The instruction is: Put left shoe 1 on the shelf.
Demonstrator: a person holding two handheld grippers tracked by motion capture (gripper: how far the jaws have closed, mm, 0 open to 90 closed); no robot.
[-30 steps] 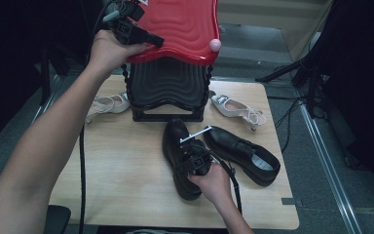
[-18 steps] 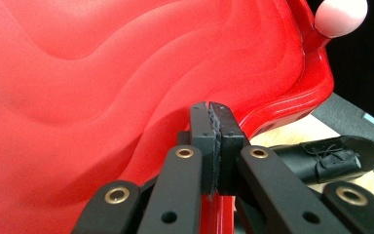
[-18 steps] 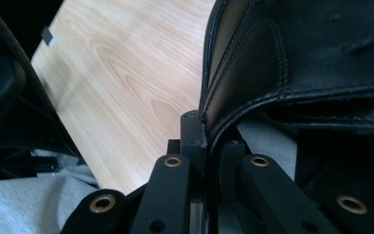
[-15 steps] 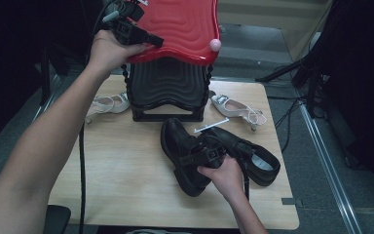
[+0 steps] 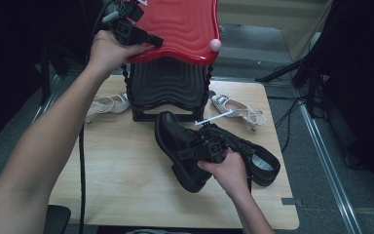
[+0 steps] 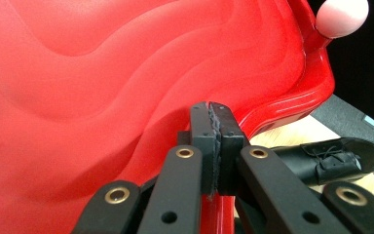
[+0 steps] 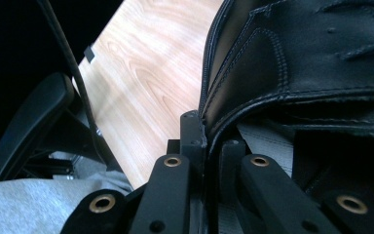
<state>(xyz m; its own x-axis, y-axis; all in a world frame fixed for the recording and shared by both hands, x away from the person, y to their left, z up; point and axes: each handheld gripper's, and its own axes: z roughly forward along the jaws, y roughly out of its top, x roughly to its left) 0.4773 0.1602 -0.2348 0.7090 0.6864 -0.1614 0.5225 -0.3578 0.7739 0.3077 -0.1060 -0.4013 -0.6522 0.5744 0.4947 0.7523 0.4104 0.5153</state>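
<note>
High view shows our left gripper [image 5: 152, 42] with its jaws pinched on the edge of the red lid [image 5: 175, 27], held up over the black box [image 5: 168, 87] at the far side of the worktop [image 5: 112, 180]. Our right gripper [image 5: 187, 152] has its jaws clamped on the collar of a black shoe [image 5: 175, 141], tipped up off the worktop, just left of the other black shoe [image 5: 260, 163].

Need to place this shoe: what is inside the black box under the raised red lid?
The red lid, held up by the left gripper, covers the black box's opening, so its inside is hidden; its ribbed front wall is visible.
</note>
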